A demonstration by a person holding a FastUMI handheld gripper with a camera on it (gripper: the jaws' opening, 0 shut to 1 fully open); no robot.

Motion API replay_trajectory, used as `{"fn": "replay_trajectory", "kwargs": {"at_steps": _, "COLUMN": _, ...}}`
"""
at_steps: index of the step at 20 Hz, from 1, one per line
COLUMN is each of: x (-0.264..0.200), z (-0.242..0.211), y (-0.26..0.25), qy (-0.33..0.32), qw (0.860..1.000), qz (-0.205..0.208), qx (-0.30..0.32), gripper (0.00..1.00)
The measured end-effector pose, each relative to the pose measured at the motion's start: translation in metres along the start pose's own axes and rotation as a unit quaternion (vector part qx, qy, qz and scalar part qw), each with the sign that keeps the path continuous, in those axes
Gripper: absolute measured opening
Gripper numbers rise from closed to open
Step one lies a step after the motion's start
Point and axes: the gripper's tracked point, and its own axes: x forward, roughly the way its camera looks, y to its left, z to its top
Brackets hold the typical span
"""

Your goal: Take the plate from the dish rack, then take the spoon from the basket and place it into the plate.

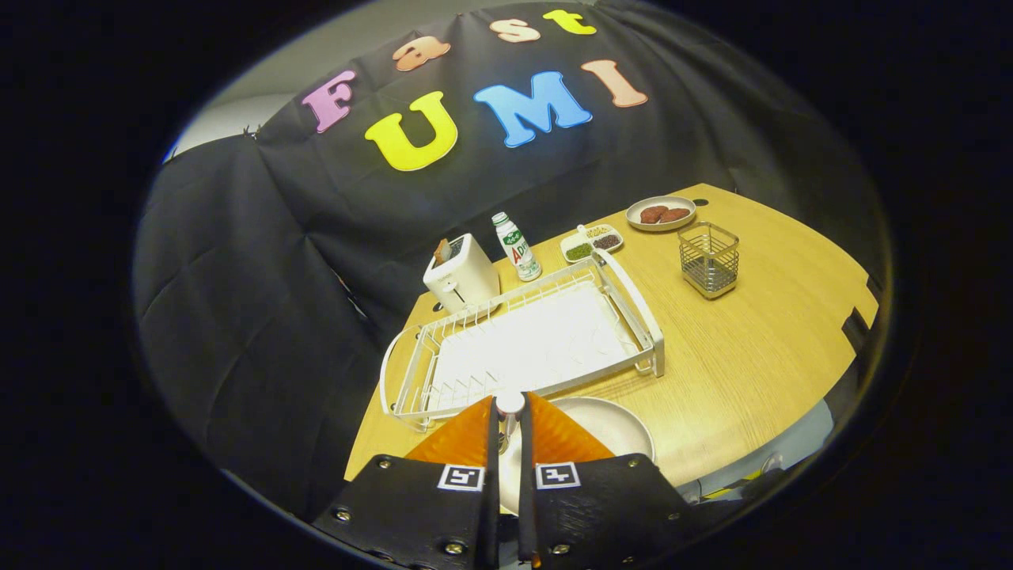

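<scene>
So my claw [509,412] is clenched on the spoon [510,405] right now, its rounded end poking up between the fingers, and the plate [613,426] sits right underneath and just beyond them on the table [744,364], touching or nearly touching the near edge of the rack [522,340]. Looks like the plate's already out and I'm on the last bit, dropping the spoon in. What could go wrong: I'm only pinching the thing by a thin part, so it could swivel or slip out early and clatter onto the wood instead of the plate. If I let go too high it might bounce off the rim, and the plate could skid a bit since that tabletop looks smooth. Rack is close, so swinging wide could clip it. Rest of the table: light wood, toaster [461,277] and bottle [517,247] behind the rack, small tray [592,242] of seeds or so, a dish [661,213] with brown food, the wire basket [709,259] off by itself. Black cloth wall behind.
</scene>
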Motion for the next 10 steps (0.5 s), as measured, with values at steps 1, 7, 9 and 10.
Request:
{"fn": "replay_trajectory", "kwargs": {"at_steps": 1, "x": 0.001, "z": -0.002, "y": -0.001, "qy": -0.001, "qw": 1.000, "qz": -0.004, "qx": 0.000, "gripper": 0.09}}
{"fn": "replay_trajectory", "kwargs": {"at_steps": 7, "x": 0.013, "z": -0.008, "y": -0.001, "qy": 0.002, "qw": 1.000, "qz": -0.007, "qx": 0.004, "gripper": 0.09}}
{"fn": "replay_trajectory", "kwargs": {"at_steps": 9, "x": 0.015, "z": -0.011, "y": 0.000, "qy": 0.004, "qw": 1.000, "qz": -0.008, "qx": 0.003, "gripper": 0.10}}
{"fn": "replay_trajectory", "kwargs": {"at_steps": 10, "x": 0.016, "z": -0.012, "y": 0.001, "qy": 0.006, "qw": 1.000, "qz": -0.008, "qx": 0.003, "gripper": 0.10}}
